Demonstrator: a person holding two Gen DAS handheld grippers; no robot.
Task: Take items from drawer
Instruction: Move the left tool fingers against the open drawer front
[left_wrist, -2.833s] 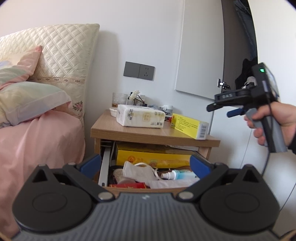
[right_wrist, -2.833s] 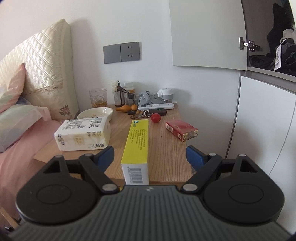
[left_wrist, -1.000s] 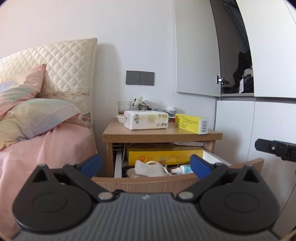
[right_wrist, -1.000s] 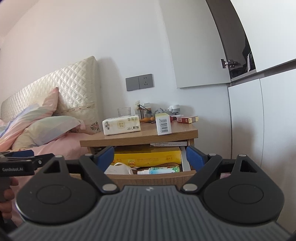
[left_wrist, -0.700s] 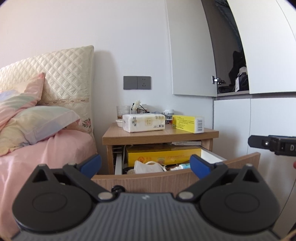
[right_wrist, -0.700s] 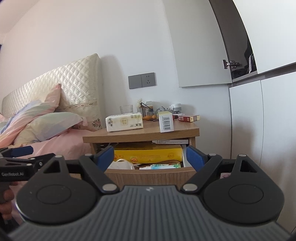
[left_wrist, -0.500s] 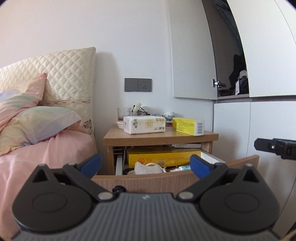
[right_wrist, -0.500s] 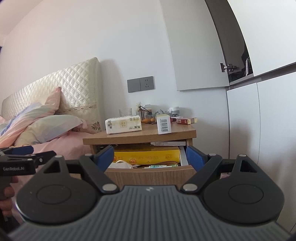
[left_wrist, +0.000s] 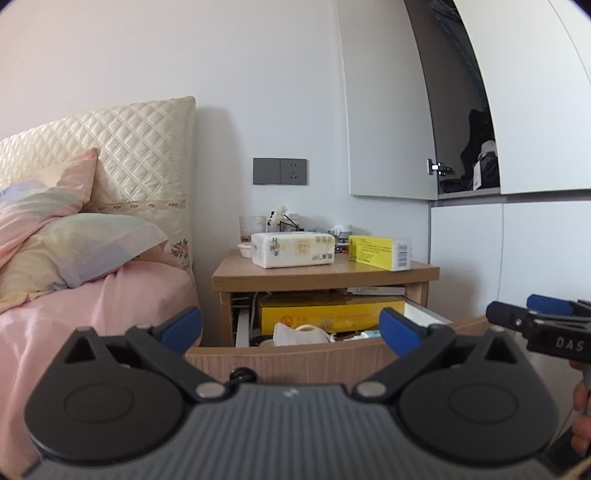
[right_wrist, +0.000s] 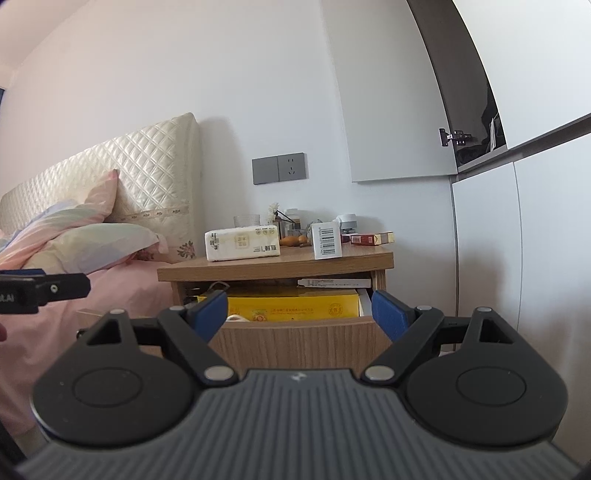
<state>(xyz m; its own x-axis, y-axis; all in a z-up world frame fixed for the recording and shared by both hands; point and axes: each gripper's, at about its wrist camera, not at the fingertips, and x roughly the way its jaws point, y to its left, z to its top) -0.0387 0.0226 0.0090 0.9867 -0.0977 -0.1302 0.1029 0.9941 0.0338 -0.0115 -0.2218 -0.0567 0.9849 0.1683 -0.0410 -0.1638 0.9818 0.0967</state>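
The wooden drawer of the bedside table stands pulled out. Inside it lie a long yellow box, a white face mask and a small bottle with a teal label. My left gripper is open and empty, held low in front of the drawer front. My right gripper is open and empty too, level with the drawer front; from there only the yellow box shows above the rim. Each gripper's tip appears at the edge of the other's view.
On the tabletop sit a white tissue pack, a yellow carton, a red cigarette pack, a glass and small clutter. A pink bed with pillows lies left. White cupboard doors fill the right; one upper door hangs open.
Both grippers have dropped from tabletop height to drawer level and drawn back. The drawer's contents have sunk behind its front panel. Both stayed open.
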